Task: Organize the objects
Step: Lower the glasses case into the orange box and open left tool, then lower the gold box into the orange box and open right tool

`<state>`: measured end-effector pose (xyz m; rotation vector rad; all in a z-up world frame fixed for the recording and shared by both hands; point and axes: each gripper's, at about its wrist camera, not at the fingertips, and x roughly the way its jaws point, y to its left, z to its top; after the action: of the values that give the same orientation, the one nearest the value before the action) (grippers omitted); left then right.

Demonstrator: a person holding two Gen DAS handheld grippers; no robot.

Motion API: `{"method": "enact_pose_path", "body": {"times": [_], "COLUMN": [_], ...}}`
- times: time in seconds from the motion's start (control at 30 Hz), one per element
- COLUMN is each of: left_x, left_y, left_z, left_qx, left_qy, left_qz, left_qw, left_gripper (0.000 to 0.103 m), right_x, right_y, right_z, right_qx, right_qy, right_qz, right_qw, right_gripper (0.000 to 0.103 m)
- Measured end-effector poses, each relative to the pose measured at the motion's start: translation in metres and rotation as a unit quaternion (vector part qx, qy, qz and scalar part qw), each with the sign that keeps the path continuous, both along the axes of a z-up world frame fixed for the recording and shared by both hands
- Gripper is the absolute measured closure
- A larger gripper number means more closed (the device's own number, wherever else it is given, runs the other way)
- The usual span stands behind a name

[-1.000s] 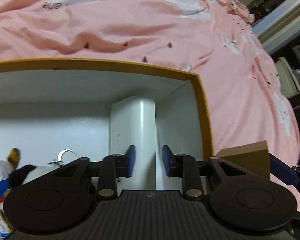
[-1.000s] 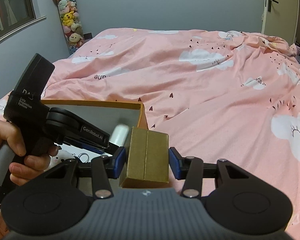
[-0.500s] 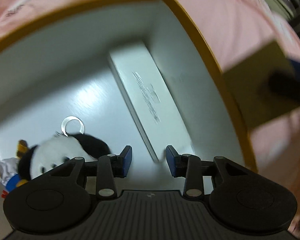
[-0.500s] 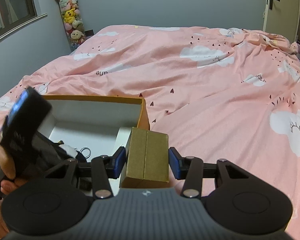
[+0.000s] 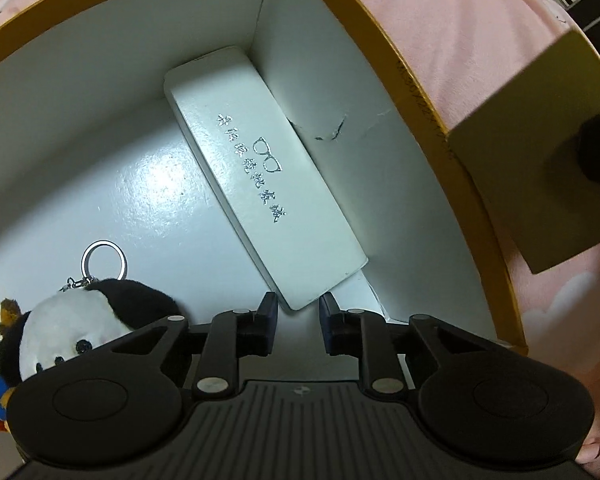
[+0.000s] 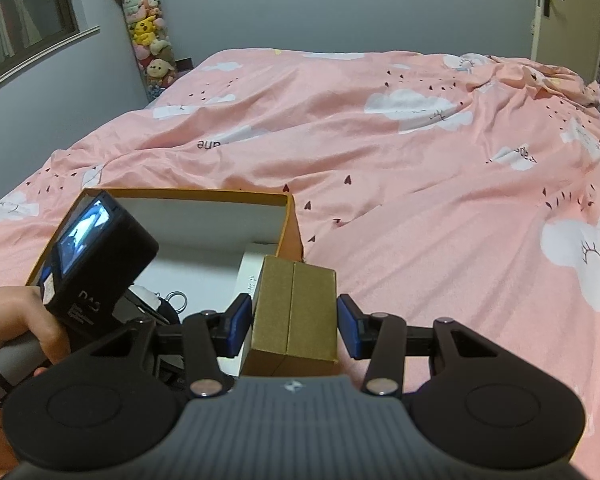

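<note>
Glasses case point(image 5: 260, 176) lies boxed under closing, empty left hand-held gripper point(image 5: 298, 322); right hand-held gripper point(image 6: 296, 326) clamps gold box point(image 6: 296, 312).

Left side only: I'm tipping down into the box.
I'm swinging my left gripper point(image 5: 294, 322) steeply over the orange box point(image 5: 416, 92); white glasses case point(image 5: 260, 172), upright before, now lying flat; jaws closing, nothing between them.

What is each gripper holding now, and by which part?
Right gripper: gold box, by its two sides. Left gripper: nothing, its jaws closing above the white case.
</note>
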<state>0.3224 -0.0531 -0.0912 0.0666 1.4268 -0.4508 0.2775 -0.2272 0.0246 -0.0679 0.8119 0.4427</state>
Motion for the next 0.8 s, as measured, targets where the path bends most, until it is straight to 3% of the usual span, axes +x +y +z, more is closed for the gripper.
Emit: {"method": "enact_pose_path", "body": {"times": [0.27,0.43,0.57,0.7,0.8], "left_x": [-0.010,-0.028,-0.049,-0.053,-0.054], "left_y": [0.032,0.070,0.083,0.084,0.090], "left_z": [0.024,0.051,0.063,0.059,0.058], "left_qx": [-0.043,-0.059,-0.080,-0.102,-0.122], "left_qy": [-0.028,-0.065,-0.085,-0.085,-0.082], "left_qz": [0.032,0.095,0.133,0.146,0.156], "left_qw": [0.9982,0.9916,0.9842,0.9803,0.9768], "left_gripper": [0.070,0.071,0.071,0.071,0.073], "right_x": [-0.003,-0.003,0.001,0.006,0.016], "right_y": [0.010,0.032,0.061,0.086,0.101], "right_z": [0.018,0.026,0.011,-0.011,-0.022], "right_qx": [-0.019,-0.045,-0.101,-0.153,-0.187], "right_qy": [-0.022,-0.023,-0.001,0.037,0.067], "right_qz": [0.085,0.194,0.309,0.412,0.456], "right_qw": [0.996,0.980,0.946,0.897,0.867], "right_gripper": [0.055,0.055,0.055,0.055,0.055]}}
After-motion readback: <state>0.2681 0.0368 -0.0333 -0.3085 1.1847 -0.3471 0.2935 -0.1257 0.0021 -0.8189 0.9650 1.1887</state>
